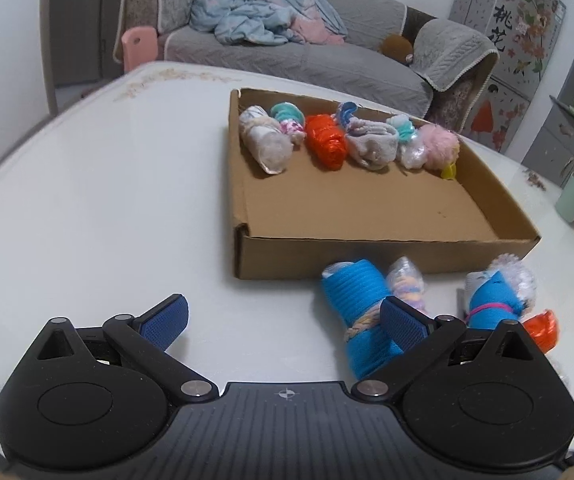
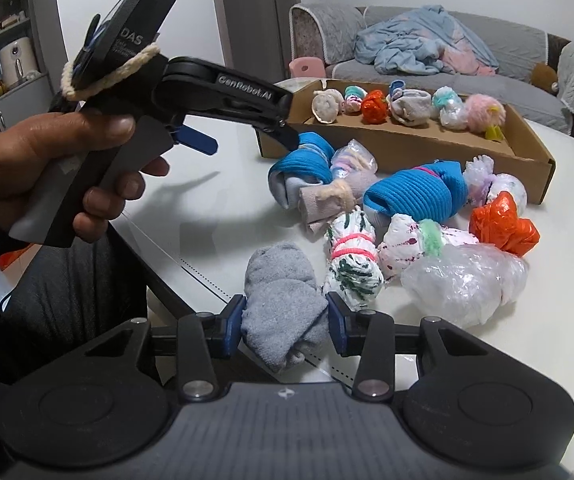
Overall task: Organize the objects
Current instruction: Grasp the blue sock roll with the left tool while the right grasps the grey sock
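A cardboard tray (image 1: 371,252) (image 2: 403,152) on the white table holds a back row of several rolled sock and bag bundles (image 1: 323,140) (image 2: 407,106). More bundles lie loose in front of it, among them a blue rolled sock (image 1: 361,300) (image 2: 303,164), a second blue sock (image 2: 415,194), an orange bag (image 2: 501,224) and a clear plastic bag (image 2: 463,280). My left gripper (image 1: 283,322) is open wide and empty, its right finger next to the blue sock. My right gripper (image 2: 285,328) is shut on a grey rolled sock (image 2: 283,300) near the table's front edge.
A grey sofa (image 1: 307,52) with a blue blanket stands behind the table. A green cup (image 1: 573,200) sits at the table's right edge. A hand holds the left gripper's handle (image 2: 87,152) at the left of the right wrist view.
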The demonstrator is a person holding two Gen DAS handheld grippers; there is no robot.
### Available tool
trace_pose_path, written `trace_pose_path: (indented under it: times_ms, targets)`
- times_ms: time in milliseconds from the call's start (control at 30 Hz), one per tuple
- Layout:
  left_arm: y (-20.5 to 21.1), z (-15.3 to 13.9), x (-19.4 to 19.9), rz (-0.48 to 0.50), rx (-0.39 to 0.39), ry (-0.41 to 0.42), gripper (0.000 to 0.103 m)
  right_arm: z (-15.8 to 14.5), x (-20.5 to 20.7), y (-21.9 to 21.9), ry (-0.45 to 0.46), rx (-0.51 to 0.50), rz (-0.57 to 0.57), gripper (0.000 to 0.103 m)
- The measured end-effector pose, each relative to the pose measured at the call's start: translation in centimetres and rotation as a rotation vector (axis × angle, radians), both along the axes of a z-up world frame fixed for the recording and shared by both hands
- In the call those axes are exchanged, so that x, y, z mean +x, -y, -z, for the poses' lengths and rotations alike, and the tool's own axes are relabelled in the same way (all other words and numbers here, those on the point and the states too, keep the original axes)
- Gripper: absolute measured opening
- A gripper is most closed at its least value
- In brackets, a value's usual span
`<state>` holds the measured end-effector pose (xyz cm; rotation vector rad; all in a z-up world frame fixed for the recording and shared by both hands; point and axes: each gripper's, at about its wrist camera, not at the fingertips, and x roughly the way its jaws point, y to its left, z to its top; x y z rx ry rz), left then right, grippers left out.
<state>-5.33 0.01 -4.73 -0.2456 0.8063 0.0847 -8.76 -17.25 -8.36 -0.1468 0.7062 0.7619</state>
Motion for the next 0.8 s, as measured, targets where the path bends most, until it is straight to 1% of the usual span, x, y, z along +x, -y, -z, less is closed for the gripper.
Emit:
trace_pose_path:
  times_ms: [67, 167, 200, 233, 267, 300, 333, 367, 400, 433, 467, 500, 633, 667, 800]
  targets:
    - [0.3, 0.0, 0.2, 0.009, -0.019, -0.003, 0.103, 0.0, -0.1, -0.1, 0.003, 0.0, 0.002, 0.039]
    - [0.9, 0.3, 0.7, 0.031, -0.082, -0.026, 0.103, -0.1, -0.1, -0.1, 0.002, 0.003, 0.001, 0.039]
    - [1.2, 0.4, 0.9, 0.038, -0.091, -0.026, 0.102, -0.1, -0.1, -0.1, 0.001, 0.003, 0.0, 0.039]
    - [1.4, 0.6, 1.1, 0.038, -0.085, -0.028, 0.101, -0.1, -0.1, 0.0, 0.0, 0.004, 0.001, 0.039]
    - [1.6, 0.9, 1.3, 0.037, -0.082, -0.035, 0.097, -0.1, -0.1, 0.1, -0.001, 0.006, 0.002, 0.039]
    - [1.5, 1.3, 1.5, 0.039, -0.096, -0.047, 0.093, -0.2, 0.0, 0.1, -0.002, 0.007, 0.003, 0.038]
    - [1.4, 1.5, 1.6, 0.043, -0.12, -0.044, 0.092, -0.2, 0.0, 0.2, -0.001, 0.007, 0.004, 0.038]
    - [1.5, 1.6, 1.6, 0.04, -0.114, -0.034, 0.087, -0.2, 0.0, 0.2, -0.002, 0.009, 0.004, 0.038]
    - [1.4, 1.6, 1.5, 0.041, -0.12, -0.026, 0.08, -0.2, 0.0, 0.2, -0.003, 0.01, 0.003, 0.038]
    - [1.2, 1.6, 1.5, 0.045, -0.136, -0.021, 0.075, -0.2, 0.0, 0.2, -0.003, 0.01, 0.002, 0.037]
    - [1.1, 1.5, 1.5, 0.053, -0.161, -0.019, 0.06, -0.2, 0.0, 0.2, -0.004, 0.013, 0.001, 0.037]
    - [0.9, 1.6, 1.5, 0.064, -0.19, -0.016, 0.052, -0.2, 0.0, 0.3, -0.007, 0.018, 0.0, 0.037]
    - [0.4, 1.5, 0.8, 0.071, -0.192, -0.01, 0.051, -0.5, 0.2, 0.8, -0.021, 0.042, 0.007, 0.037]
    - [0.3, 1.3, 0.6, 0.073, -0.183, -0.011, 0.051, -0.6, 0.2, 0.9, -0.024, 0.051, 0.009, 0.037]
    - [-0.3, -0.1, -0.6, 0.097, -0.09, 0.012, 0.051, -2.3, 0.7, 2.0, -0.027, 0.115, 0.017, 0.037]
